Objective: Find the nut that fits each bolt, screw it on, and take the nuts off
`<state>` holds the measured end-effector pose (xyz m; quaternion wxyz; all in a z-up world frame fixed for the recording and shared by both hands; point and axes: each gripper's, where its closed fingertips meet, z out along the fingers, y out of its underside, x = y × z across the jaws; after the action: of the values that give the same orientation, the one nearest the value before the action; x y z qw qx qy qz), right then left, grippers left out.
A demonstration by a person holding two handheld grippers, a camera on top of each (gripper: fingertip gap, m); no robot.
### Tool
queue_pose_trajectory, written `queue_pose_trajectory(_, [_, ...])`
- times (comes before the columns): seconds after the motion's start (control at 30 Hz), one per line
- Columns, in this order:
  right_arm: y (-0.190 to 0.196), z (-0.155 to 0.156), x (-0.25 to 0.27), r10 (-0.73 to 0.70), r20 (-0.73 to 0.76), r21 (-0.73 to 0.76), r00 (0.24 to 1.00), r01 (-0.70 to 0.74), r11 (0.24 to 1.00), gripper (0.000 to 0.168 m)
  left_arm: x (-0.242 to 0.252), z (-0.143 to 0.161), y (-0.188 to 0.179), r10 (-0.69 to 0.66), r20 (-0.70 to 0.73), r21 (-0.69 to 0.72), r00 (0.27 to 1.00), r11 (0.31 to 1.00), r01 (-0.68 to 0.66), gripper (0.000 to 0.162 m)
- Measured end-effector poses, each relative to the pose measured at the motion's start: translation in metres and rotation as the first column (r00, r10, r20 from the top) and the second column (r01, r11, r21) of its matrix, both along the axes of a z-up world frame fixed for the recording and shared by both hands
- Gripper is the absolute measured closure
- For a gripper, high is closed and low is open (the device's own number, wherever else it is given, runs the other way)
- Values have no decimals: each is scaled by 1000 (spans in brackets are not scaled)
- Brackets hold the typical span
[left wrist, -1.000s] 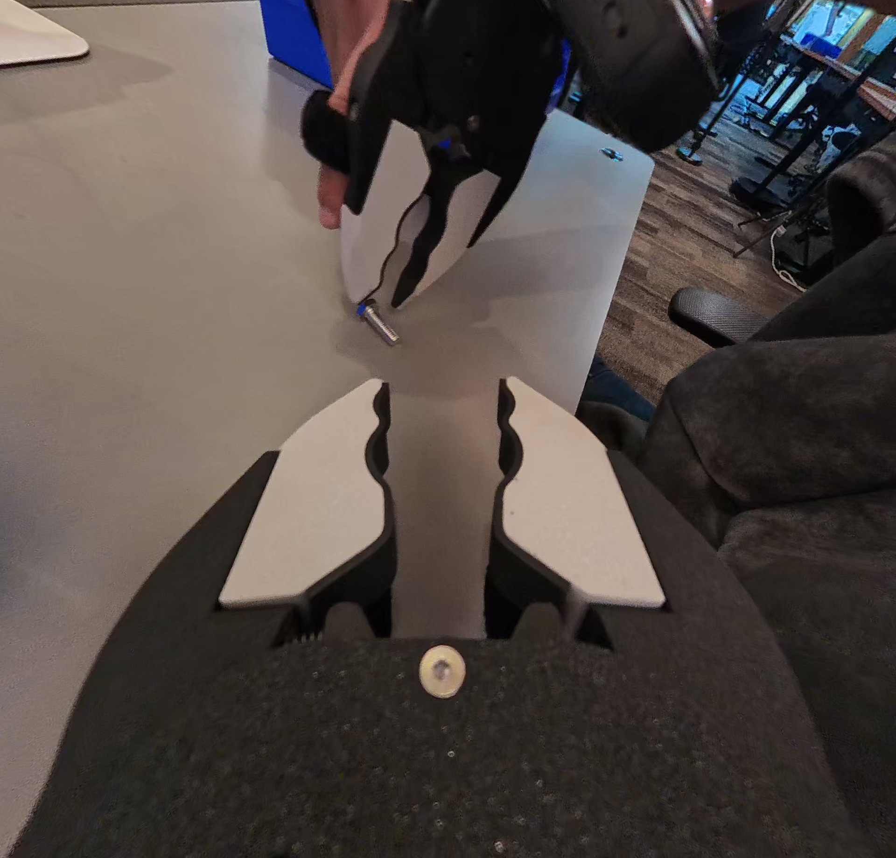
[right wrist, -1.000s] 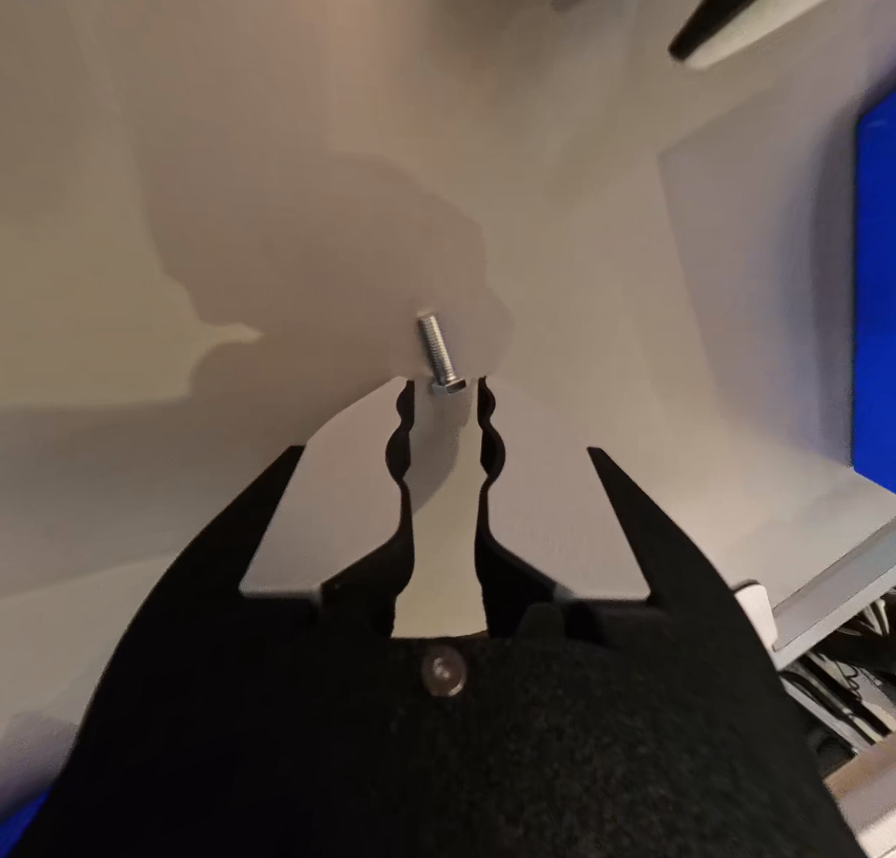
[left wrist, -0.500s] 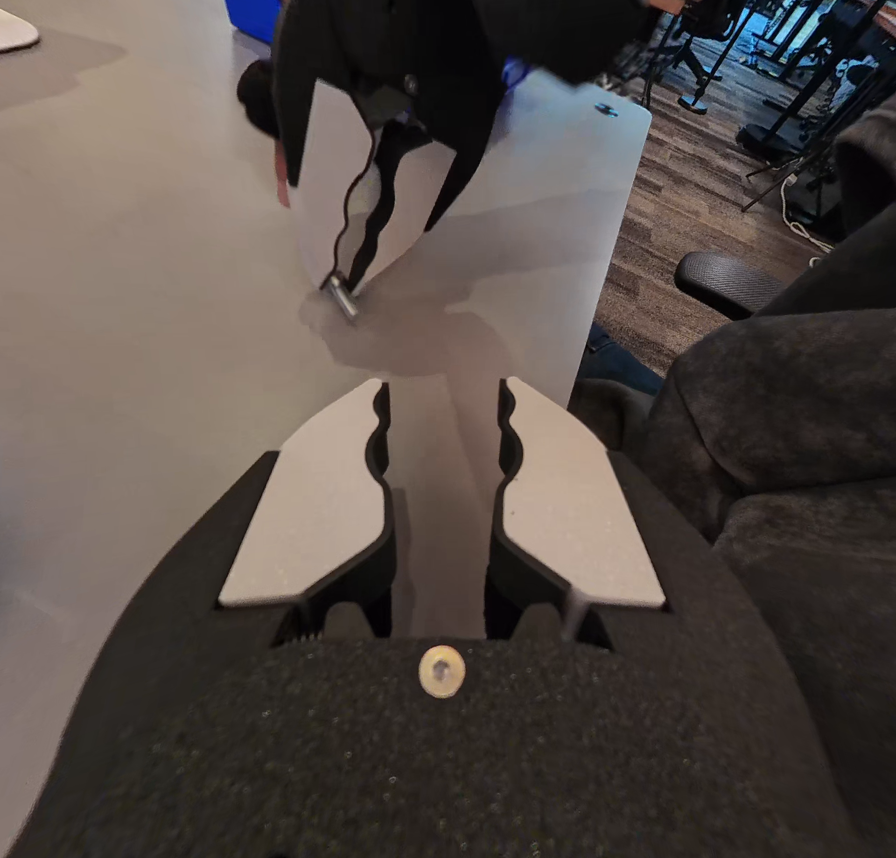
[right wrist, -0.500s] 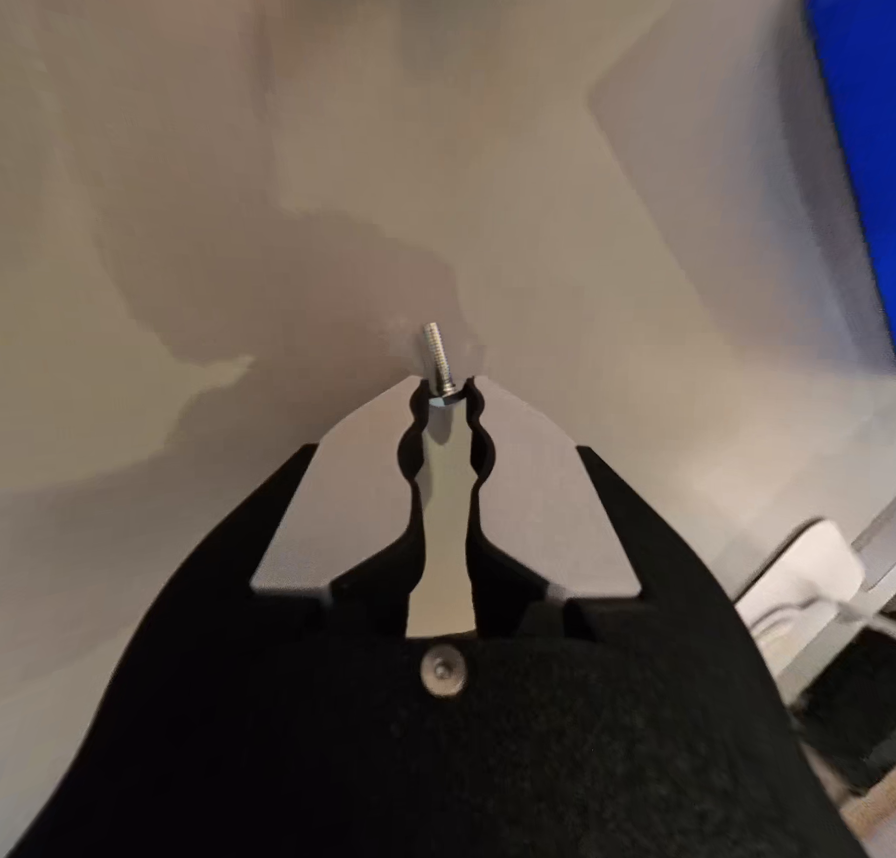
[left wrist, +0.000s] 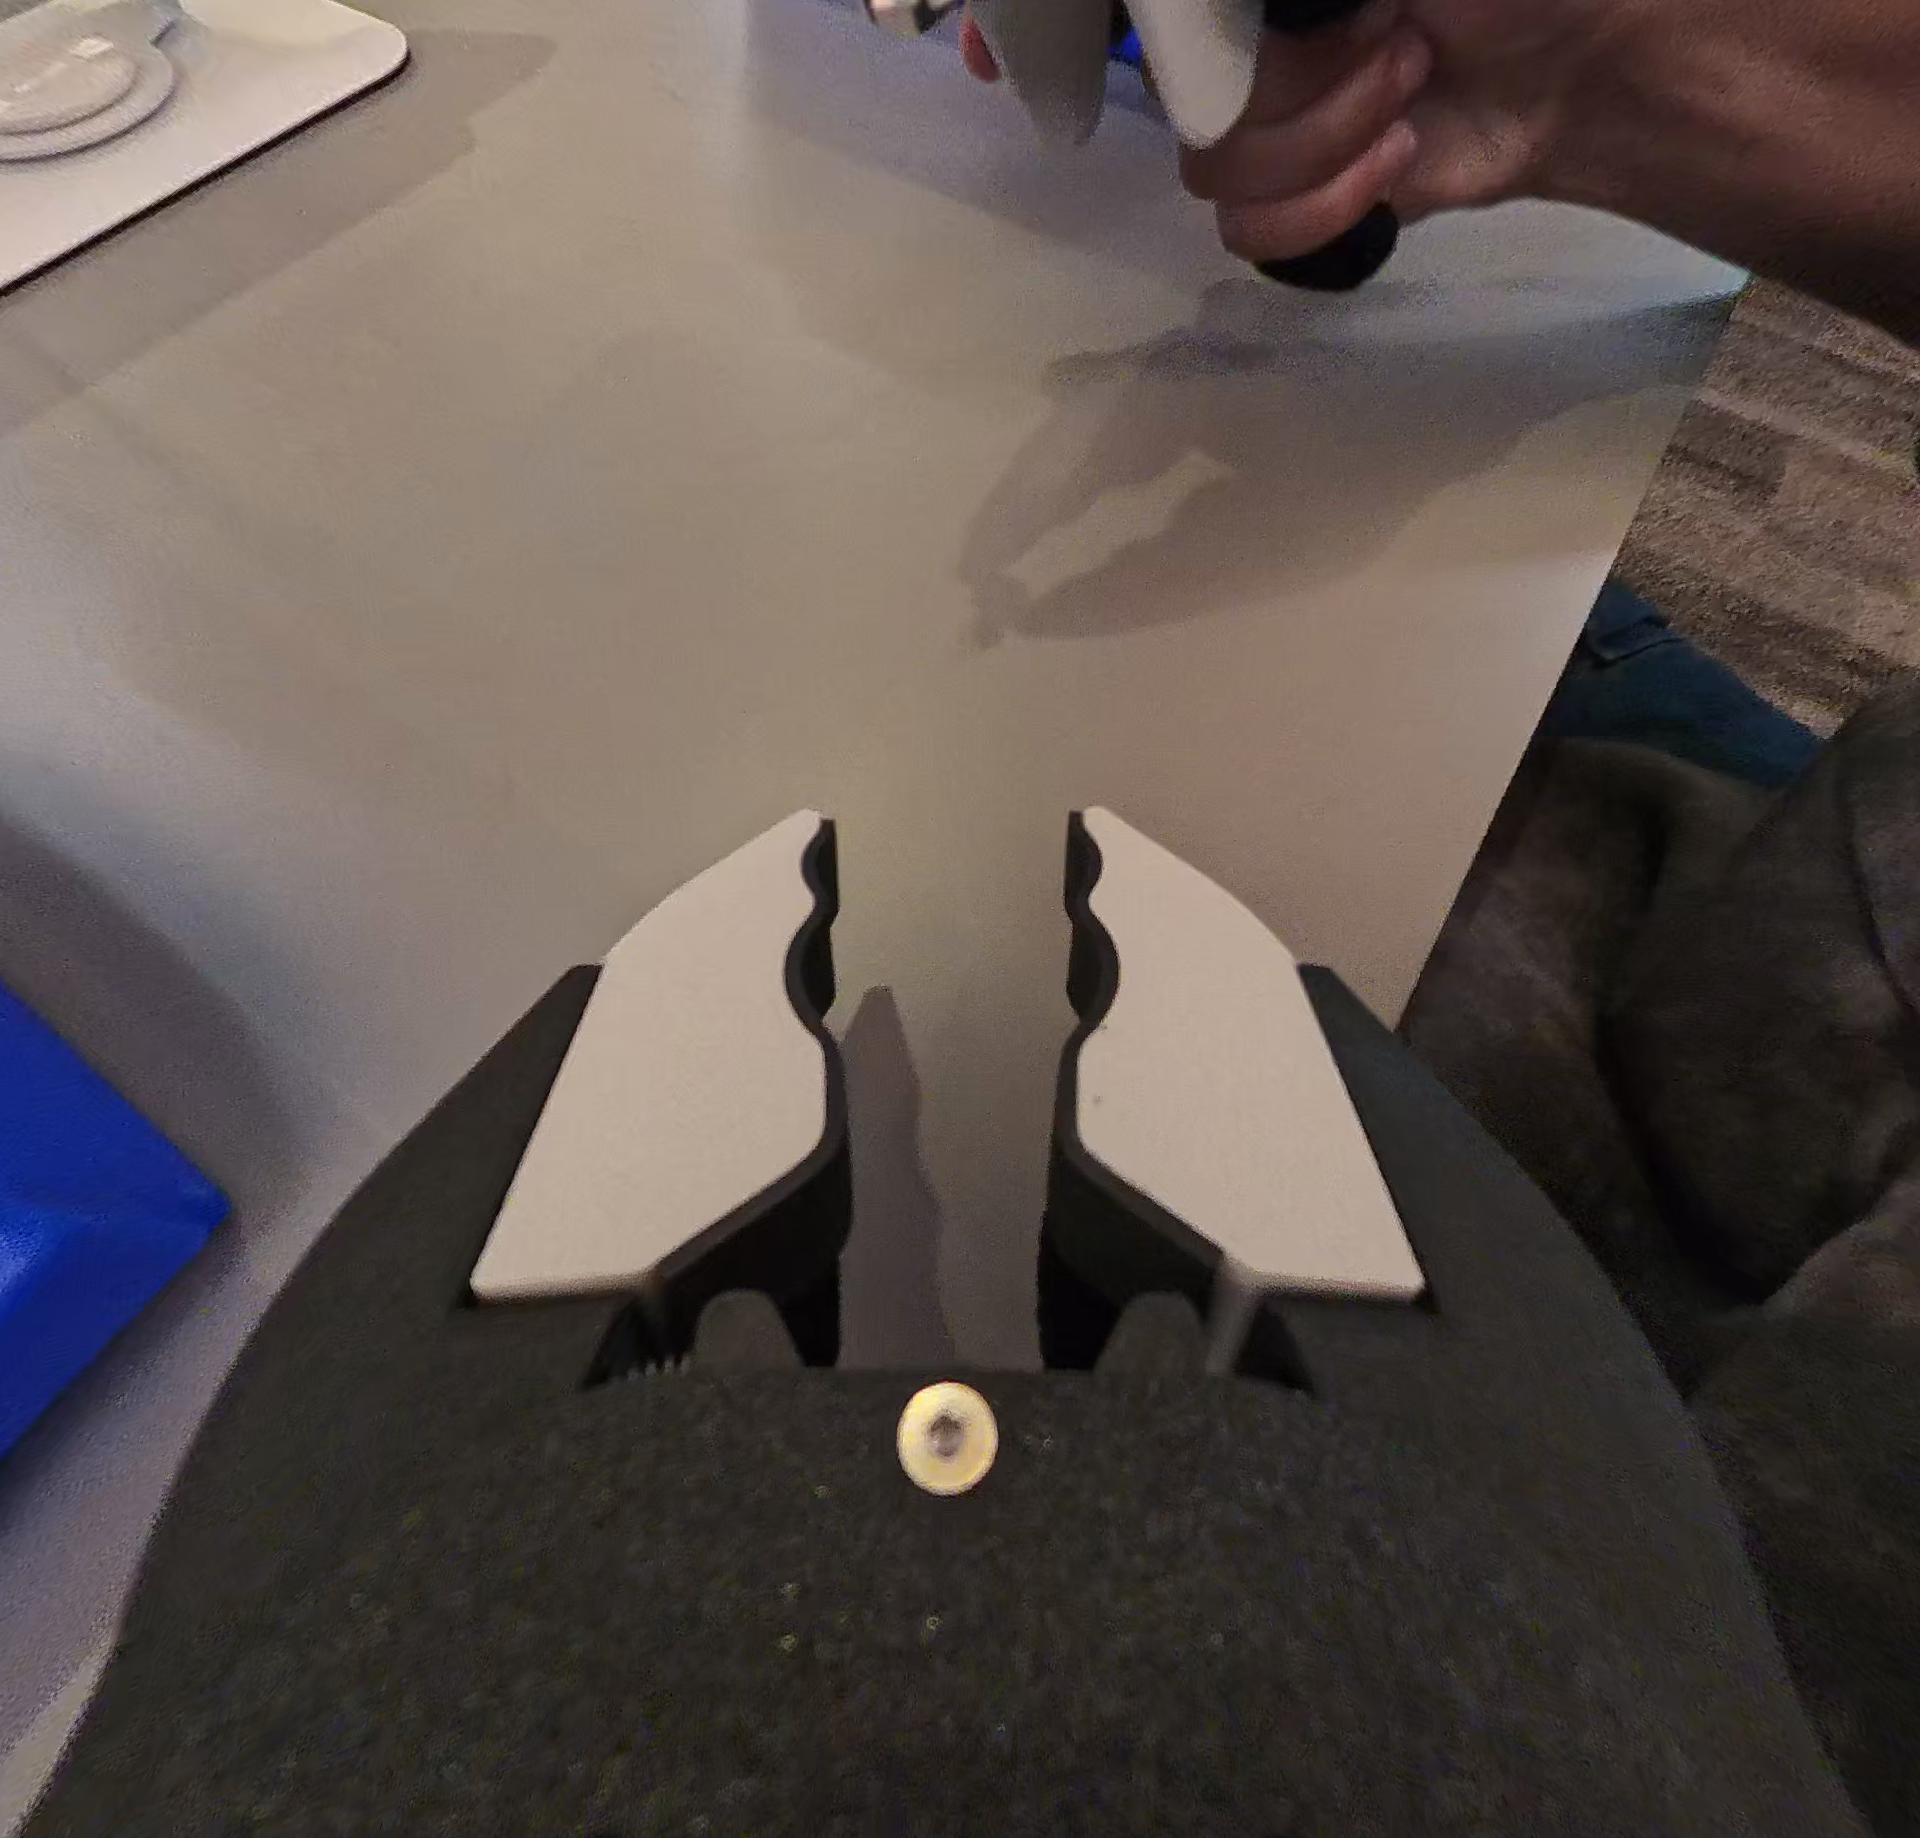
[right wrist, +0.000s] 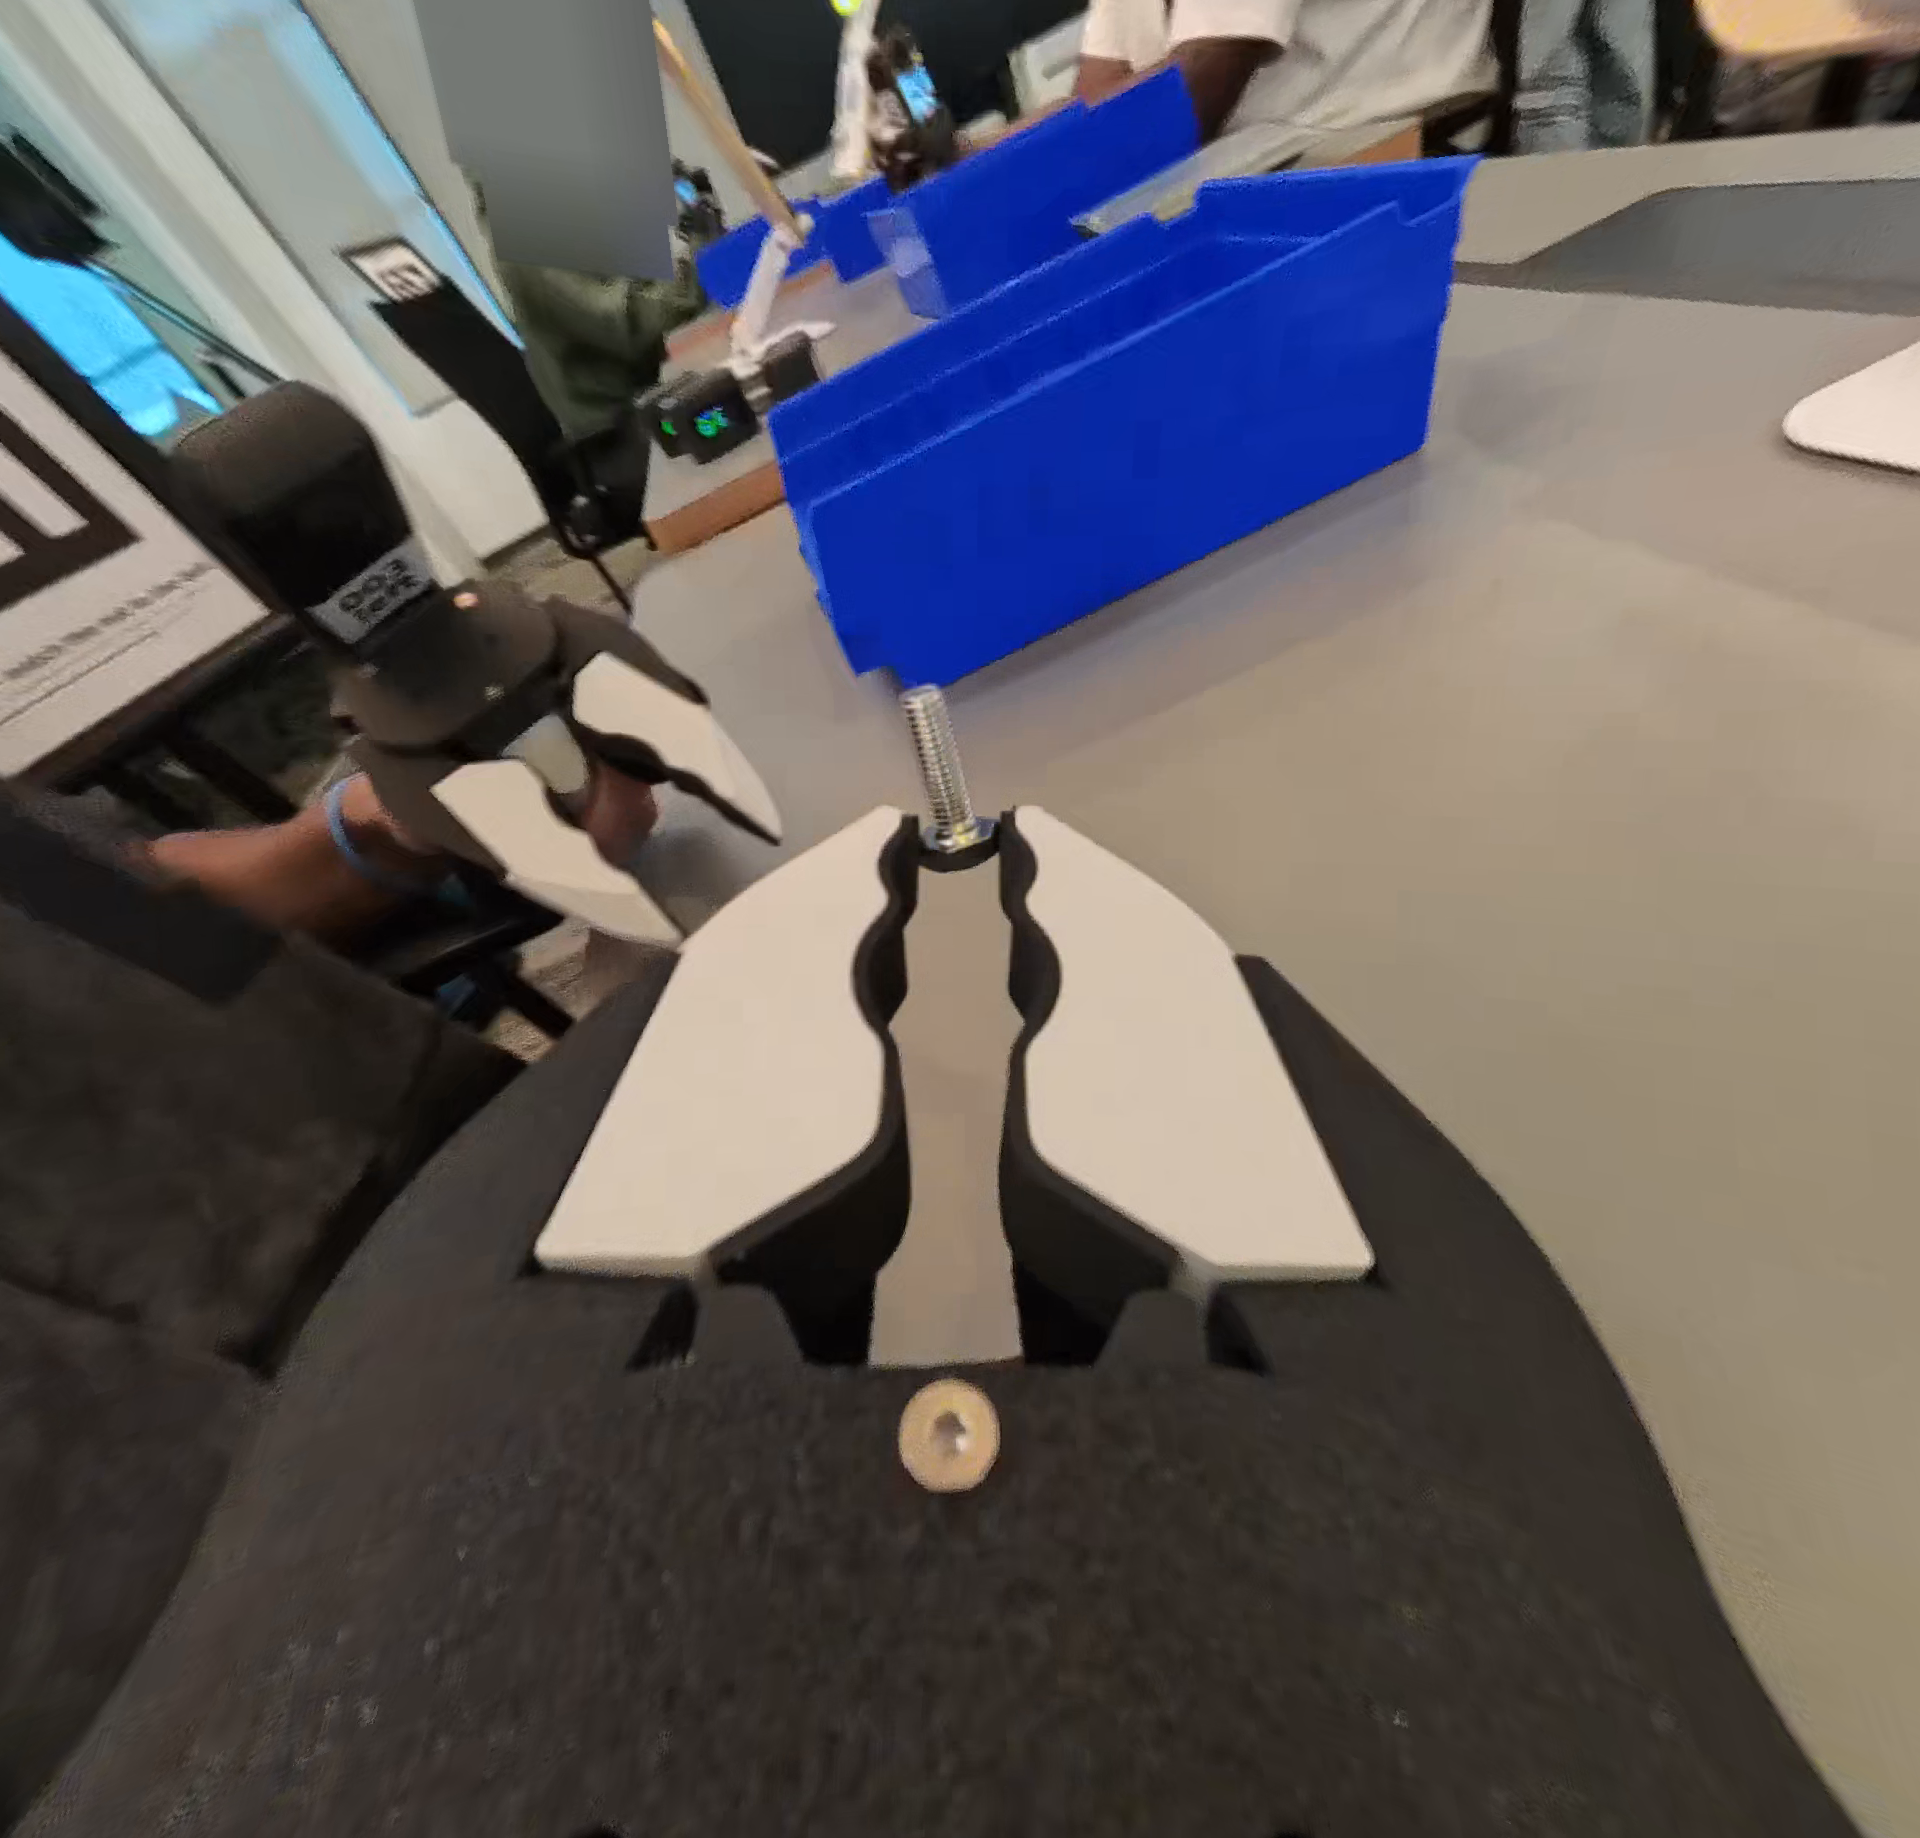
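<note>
At left in the right wrist view, the left gripper (right wrist: 665, 832) hung off the table edge, jaws parted and empty. At centre, the right gripper (right wrist: 961, 832) pinched the head of a silver bolt (right wrist: 938, 765), threaded shank pointing away, above the grey table (right wrist: 1507, 801). A blue bin (right wrist: 1122, 448) stood just beyond, farther right.
</note>
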<state>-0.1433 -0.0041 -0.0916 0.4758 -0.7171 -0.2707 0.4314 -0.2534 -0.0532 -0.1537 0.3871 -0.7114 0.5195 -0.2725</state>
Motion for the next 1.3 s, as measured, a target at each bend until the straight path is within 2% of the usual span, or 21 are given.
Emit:
queue_pose_trajectory(0.03, [-3, -8, 1, 13, 21, 0, 1000, -13, 1000, 153, 2, -1, 0, -5, -8, -7, 1000, 1000, 5, 121])
queue_pose_trajectory(0.1, [5, -16, 13, -75, 64, 48, 995, 72, 996, 153, 5, 0, -3, -31, -1, -39, 1000, 999, 31, 120])
queue_pose_trajectory(0.17, [2, -7, 18, -80, -30, 84, 996, 83, 993, 153, 7, 1, -3, -46, 9, -55, 999, 997, 47, 120])
queue_pose_trajectory(0.27, [2, 2, 30, -118, -98, 132, 988, 130, 983, 153, 5, 2, -1, -73, 31, -93, 997, 993, 75, 120])
queue_pose_trajectory(0.33, [2, 3, 33, -124, -120, 131, 985, 139, 981, 153, 4, 16, -4, -105, 108, -161, 988, 979, 122, 120])
queue_pose_trajectory(0.4, [2, 3, 31, -108, -130, 112, 986, 123, 986, 153, -3, 47, 1, -123, 199, -202, 972, 966, 164, 118])
queue_pose_trajectory(0.5, [1, 2, 29, -92, -124, 114, 988, 106, 988, 153, -40, 103, 52, -36, 218, -86, 975, 995, 56, 122])
queue_pose_trajectory(0.53, [0, 2, 29, -90, -121, 116, 989, 104, 988, 153, -58, 117, 74, 3, 184, -28, 983, 1000, 2, 123])
queue_pose_trajectory(0.6, [-1, 1, 27, -82, -111, 122, 990, 95, 988, 153, -93, 124, 121, 72, 26, 52, 997, 996, -74, 126])
queue_pose_trajectory(0.7, [-3, 1, 24, -72, -93, 134, 993, 84, 987, 153, -120, 105, 187, 90, -238, 52, 967, 995, -80, 126])
queue_pose_trajectory(0.77, [-3, 0, 23, -68, -86, 140, 994, 80, 987, 153, -122, 76, 226, 69, -396, -1, 916, 997, -75, 124])
queue_pose_trajectory(0.87, [-4, 0, 23, -61, -91, 136, 994, 73, 988, 153, -104, 36, 256, -27, -471, -115, 882, 993, -32, 128])
queue_pose_trajectory(1.0, [-5, 1, 23, -57, -102, 130, 993, 70, 989, 153, -84, 8, 262, -145, -449, -196, 882, 979, 61, 138])
queue_pose_trajectory(1.13, [-6, 1, 23, -53, -98, 135, 994, 66, 989, 153, -85, -11, 259, -201, -474, -267, 857, 961, 78, 133])
queue_pose_trajectory(1.3, [-5, 0, 22, -44, -103, 124, 994, 57, 991, 153, -89, -25, 257, -214, -565, -250, 796, 965, 83, 130])
